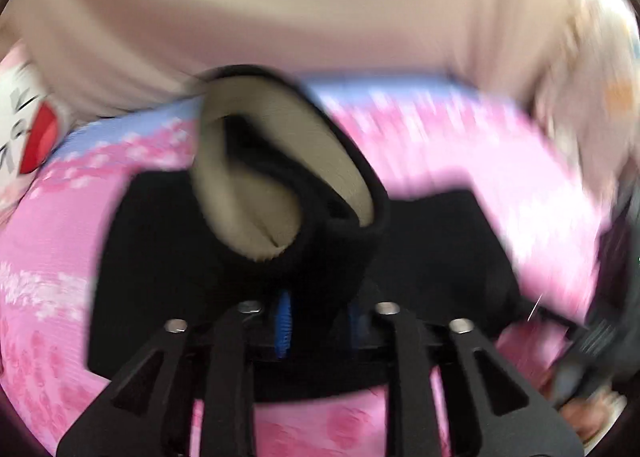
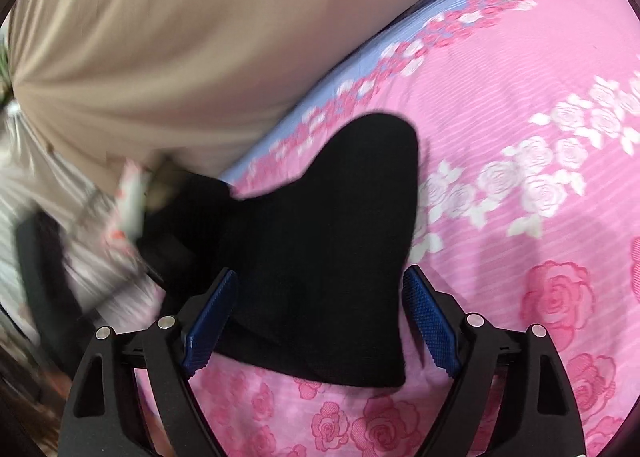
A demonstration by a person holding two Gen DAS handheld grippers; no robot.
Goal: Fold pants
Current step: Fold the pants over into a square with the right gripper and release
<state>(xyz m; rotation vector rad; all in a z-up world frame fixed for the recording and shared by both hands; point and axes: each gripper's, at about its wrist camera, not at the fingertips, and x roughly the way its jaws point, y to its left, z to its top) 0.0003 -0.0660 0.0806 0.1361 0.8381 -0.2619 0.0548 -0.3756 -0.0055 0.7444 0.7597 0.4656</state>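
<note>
Black pants with a beige lining (image 1: pixel 280 177) lie on a pink flowered bedsheet (image 1: pixel 460 145). My left gripper (image 1: pixel 316 317) is shut on a bunched fold of the pants and holds it lifted above the flat black part (image 1: pixel 440 249); the blue pads are nearly hidden by cloth. In the right wrist view the pants (image 2: pixel 320 257) lie flat on the sheet (image 2: pixel 520 97). My right gripper (image 2: pixel 320 321) is open, its blue pads (image 2: pixel 430 321) on either side of the cloth's near part. The left view is blurred.
A beige cloth-covered surface (image 2: pixel 160 37) rises behind the bed. A white and red printed item (image 1: pixel 24 125) lies at the left edge. Dark and patterned objects (image 2: pixel 120 217) sit at the bed's left side. The other gripper's dark frame (image 1: pixel 592 337) shows at the right.
</note>
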